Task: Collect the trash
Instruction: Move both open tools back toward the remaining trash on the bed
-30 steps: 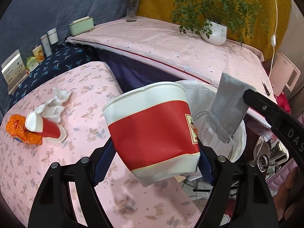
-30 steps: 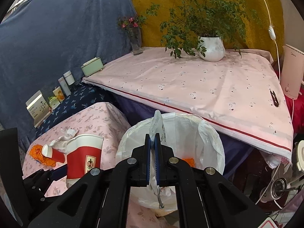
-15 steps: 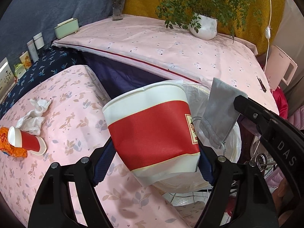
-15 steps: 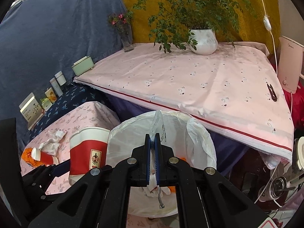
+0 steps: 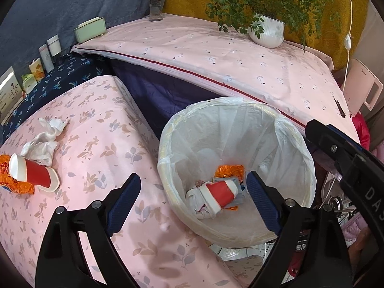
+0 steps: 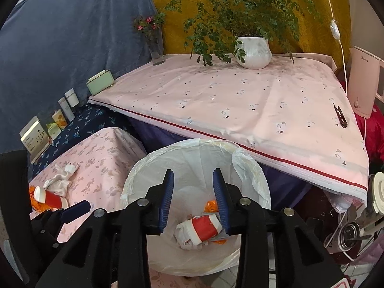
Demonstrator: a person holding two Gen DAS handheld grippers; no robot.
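Observation:
My left gripper (image 5: 192, 181) hangs above the white-lined bin (image 5: 168, 139), its jaws opening with nothing between them. The red-and-white paper cup (image 5: 220, 192) lies on its side at the bottom of the bin, beside an orange wrapper (image 5: 229, 170). My right gripper (image 6: 193, 175) is over the same bin (image 6: 134, 180), jaws opening and empty, with the cup (image 6: 204, 225) below them. On the pink floral table (image 5: 100, 158) lie a smaller red cup (image 5: 31, 172), an orange wrapper (image 5: 7, 175) and crumpled white tissue (image 5: 45, 141).
Behind the bin stands a higher table under a pink cloth (image 5: 216, 55), carrying a potted plant (image 5: 266, 33), a flower vase (image 5: 156, 7), a green box (image 5: 90, 30) and a black clip (image 5: 340, 106). Small bottles (image 5: 50, 50) line the left; a white appliance (image 5: 362, 91) stands right.
The left gripper let go of the big red-and-white cup, which now lies in the bin. The right gripper opened and the grey packet it pinched is gone from its jaws.

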